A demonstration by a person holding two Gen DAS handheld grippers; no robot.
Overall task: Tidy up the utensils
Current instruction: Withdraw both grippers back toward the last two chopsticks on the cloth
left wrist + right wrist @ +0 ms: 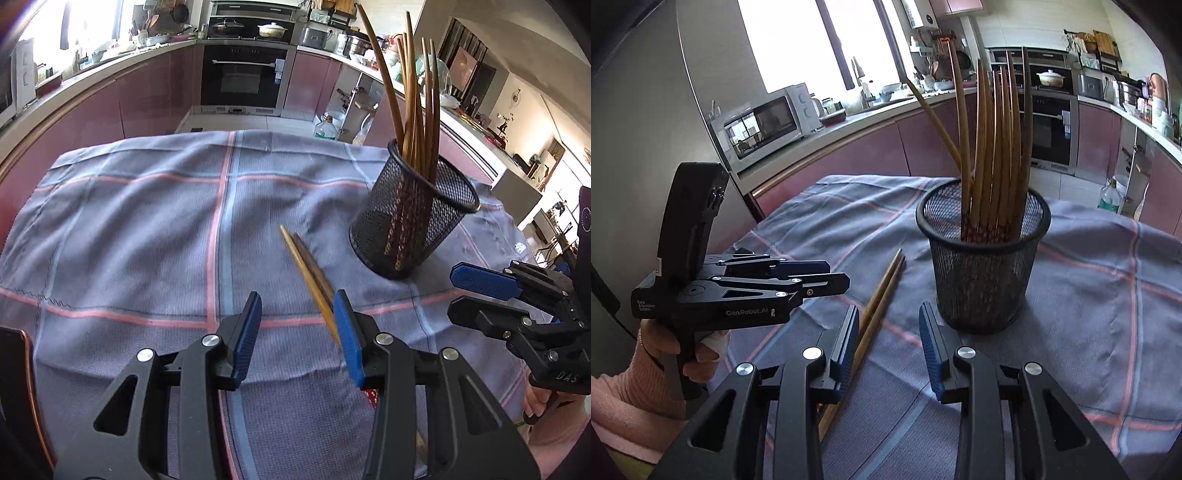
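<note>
Chopsticks [882, 291] lie beside left gripper [827, 275] marked "GenRobot.AI"

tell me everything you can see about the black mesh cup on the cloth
The black mesh cup is a round wire-mesh holder with a solid rim, standing upright on the checked cloth. A bunch of long brown chopsticks stands in it, fanning above the rim. No gripper touches it; two loose chopsticks lie on the cloth beside it.
</note>
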